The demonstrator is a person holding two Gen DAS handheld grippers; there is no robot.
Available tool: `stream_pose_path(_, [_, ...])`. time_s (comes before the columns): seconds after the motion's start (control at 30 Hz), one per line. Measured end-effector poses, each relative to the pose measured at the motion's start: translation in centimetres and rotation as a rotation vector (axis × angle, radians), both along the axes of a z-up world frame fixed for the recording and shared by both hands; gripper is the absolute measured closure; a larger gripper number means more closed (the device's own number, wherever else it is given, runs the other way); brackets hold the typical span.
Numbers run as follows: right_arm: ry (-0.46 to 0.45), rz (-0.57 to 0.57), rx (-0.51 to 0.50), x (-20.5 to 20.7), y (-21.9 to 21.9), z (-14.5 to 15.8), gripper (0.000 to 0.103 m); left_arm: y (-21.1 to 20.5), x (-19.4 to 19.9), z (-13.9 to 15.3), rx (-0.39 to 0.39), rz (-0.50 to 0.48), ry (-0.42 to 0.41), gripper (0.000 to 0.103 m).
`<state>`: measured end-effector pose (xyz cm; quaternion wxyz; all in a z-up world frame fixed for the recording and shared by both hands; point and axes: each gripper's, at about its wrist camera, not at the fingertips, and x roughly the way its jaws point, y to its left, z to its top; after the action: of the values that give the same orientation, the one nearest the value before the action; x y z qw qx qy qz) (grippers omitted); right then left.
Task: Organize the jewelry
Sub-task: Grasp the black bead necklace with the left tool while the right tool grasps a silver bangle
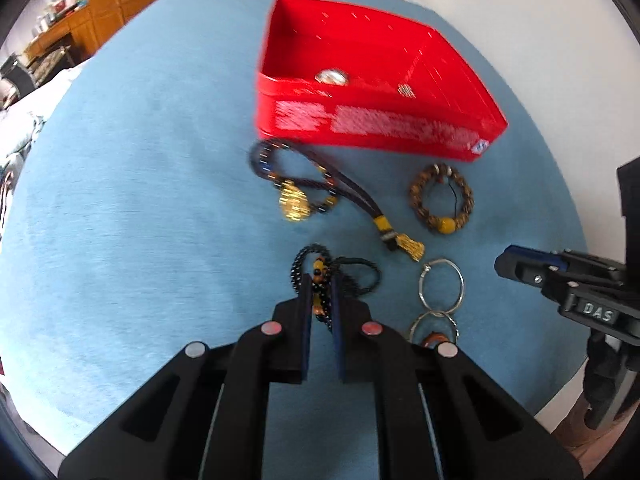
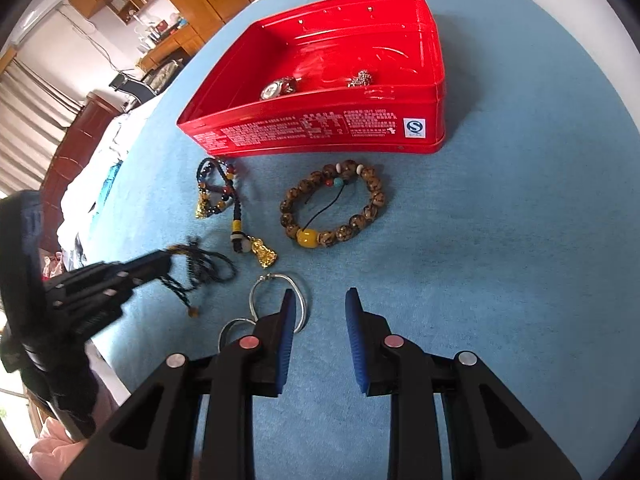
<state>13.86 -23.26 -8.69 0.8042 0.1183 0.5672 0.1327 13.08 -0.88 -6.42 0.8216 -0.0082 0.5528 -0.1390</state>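
My left gripper (image 1: pixel 320 280) is shut on a black beaded necklace (image 1: pixel 318 300) with orange beads. In the right wrist view the left gripper (image 2: pixel 166 258) shows at the left, with the necklace's (image 2: pixel 208 270) loops trailing out over the blue cloth (image 2: pixel 480 240). My right gripper (image 2: pixel 320 294) stands open above the cloth with nothing between its fingers; its left finger overlaps a silver hoop (image 2: pixel 276 277). A red tin box (image 2: pixel 320 136) at the back holds a watch (image 2: pixel 279 87) and a silver chain (image 2: pixel 360 79).
In front of the box lie a brown bead bracelet (image 2: pixel 288 208) with a yellow bead, and a dark cord with gold pendants (image 2: pixel 264 256). Two silver hoops (image 1: pixel 462 284) lie near the right gripper (image 1: pixel 508 264). White bedding and wooden furniture sit beyond the cloth's left edge.
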Motion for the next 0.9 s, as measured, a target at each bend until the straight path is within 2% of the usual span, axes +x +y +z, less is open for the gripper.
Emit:
stream_pose_path(0.07, [0.006,0.01,-0.001,0.1,0.3,-0.1,0.077,0.7,-0.1,0.4,0.003,0.014,-0.004,0.096])
stream_pose_path(0.2, [0.026,0.023,-0.003,0.3,1.1,-0.7,0.077,0.6,0.9,-1.0,0.022,0.02,0.042,0.096])
stream_pose_path(0.33, [0.046,0.032,-0.018,0.4,1.7,-1.1,0.067,0.4,0.7,-2.0,0.04,0.02,0.071,0.093])
stream_pose_path(0.37, [0.05,0.034,-0.018,0.5,1.9,-1.1,0.065,0.3,0.8,-2.1,0.041,0.021,0.072,0.087])
stream_pose_path(0.43, [0.056,0.042,-0.016,0.5,2.3,-1.2,0.065,0.3,0.9,-2.0,0.038,0.024,0.071,0.064])
stream_pose_path(0.5, [0.067,0.05,-0.024,0.7,2.9,-1.4,0.06,0.1,0.9,-1.7,0.041,0.026,0.052,0.057])
stream_pose_path(0.57, [0.082,0.056,-0.028,0.8,3.5,-1.6,0.054,0.0,0.8,-1.3,0.035,0.018,0.045,0.054])
stream_pose_path(0.67, [0.088,0.064,-0.048,1.0,4.4,-1.8,0.054,-0.8,1.0,-1.1,0.053,0.007,0.037,0.048])
stream_pose_path(0.9, [0.095,0.07,-0.097,1.0,5.8,-2.3,0.052,-3.1,2.3,-2.9,0.098,0.002,0.071,0.048])
